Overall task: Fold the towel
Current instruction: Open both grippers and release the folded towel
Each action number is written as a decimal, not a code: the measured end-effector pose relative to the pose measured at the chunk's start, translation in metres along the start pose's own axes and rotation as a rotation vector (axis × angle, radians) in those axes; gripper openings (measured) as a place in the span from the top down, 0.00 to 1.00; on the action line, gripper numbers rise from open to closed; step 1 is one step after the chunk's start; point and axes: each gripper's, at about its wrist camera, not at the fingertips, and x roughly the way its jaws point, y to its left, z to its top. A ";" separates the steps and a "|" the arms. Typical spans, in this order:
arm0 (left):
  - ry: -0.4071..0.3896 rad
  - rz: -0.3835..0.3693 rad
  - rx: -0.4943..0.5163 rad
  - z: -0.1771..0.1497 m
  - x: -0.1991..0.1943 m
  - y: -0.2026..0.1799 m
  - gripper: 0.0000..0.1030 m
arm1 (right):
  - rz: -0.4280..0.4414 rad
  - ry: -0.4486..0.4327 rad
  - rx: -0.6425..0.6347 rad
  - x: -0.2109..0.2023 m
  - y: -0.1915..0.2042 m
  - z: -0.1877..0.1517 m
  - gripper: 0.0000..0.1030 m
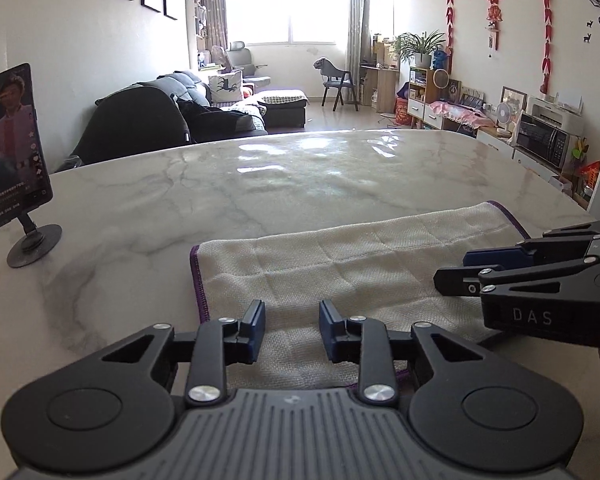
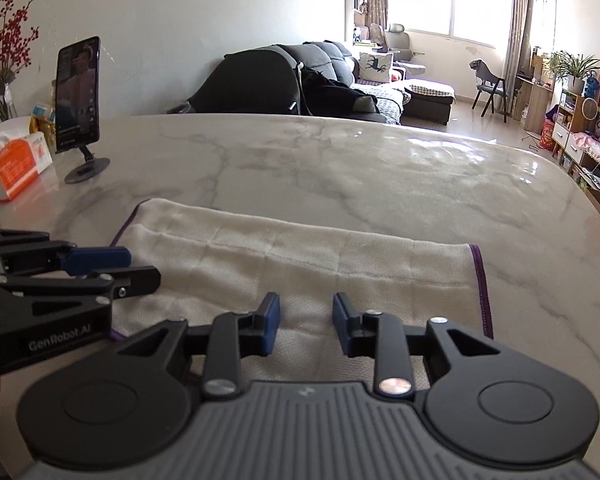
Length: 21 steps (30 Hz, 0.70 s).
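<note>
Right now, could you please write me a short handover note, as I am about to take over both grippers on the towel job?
Left gripper: open, empty, over the towel's near left part.
Right gripper: open, empty, over the near right part, close beside the left one.
Towel: cream with purple edging, lying flat on the marble table as a long strip; a layer edge along it suggests one fold is already in.
Left to do: probably fold end to end, then square the edges.
A phone on its stand is at the far left.
</note>
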 end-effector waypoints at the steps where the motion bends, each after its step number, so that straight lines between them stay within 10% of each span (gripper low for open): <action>1: -0.003 0.004 -0.005 0.000 -0.001 0.002 0.70 | -0.006 -0.002 0.005 -0.002 -0.003 -0.001 0.69; 17: 0.000 0.050 -0.061 -0.006 -0.010 0.030 0.62 | -0.104 -0.012 0.091 -0.018 -0.047 -0.013 0.67; 21: 0.020 0.060 -0.068 -0.001 -0.009 0.033 0.53 | -0.107 -0.005 0.108 -0.021 -0.051 -0.011 0.48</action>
